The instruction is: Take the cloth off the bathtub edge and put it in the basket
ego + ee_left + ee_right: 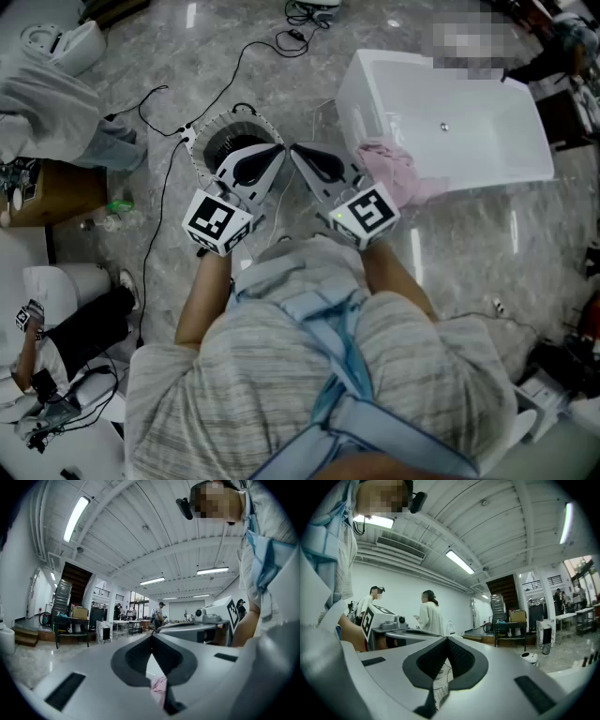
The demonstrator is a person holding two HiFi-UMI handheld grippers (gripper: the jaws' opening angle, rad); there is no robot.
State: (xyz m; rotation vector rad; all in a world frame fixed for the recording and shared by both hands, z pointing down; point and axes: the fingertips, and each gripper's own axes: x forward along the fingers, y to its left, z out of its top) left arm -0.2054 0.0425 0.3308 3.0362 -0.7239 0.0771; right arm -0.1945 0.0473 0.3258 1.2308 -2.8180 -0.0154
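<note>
Well, the white bathtub (497,176) is the biggest thing here, and the round basket (202,131) stands on the floor off the bathtub's left end. The pink cloth (389,169) lies draped over the bathtub's near left corner, untouched. It looks soft, light and limp, so I expect it to sag and trail. I'd pinch a bunched fold atop the rim. My left tool (279,150) and right tool (295,150) hover short of the bathtub, jaws together, holding nothing. I can read no writing, only square markers on the cubes.
</note>
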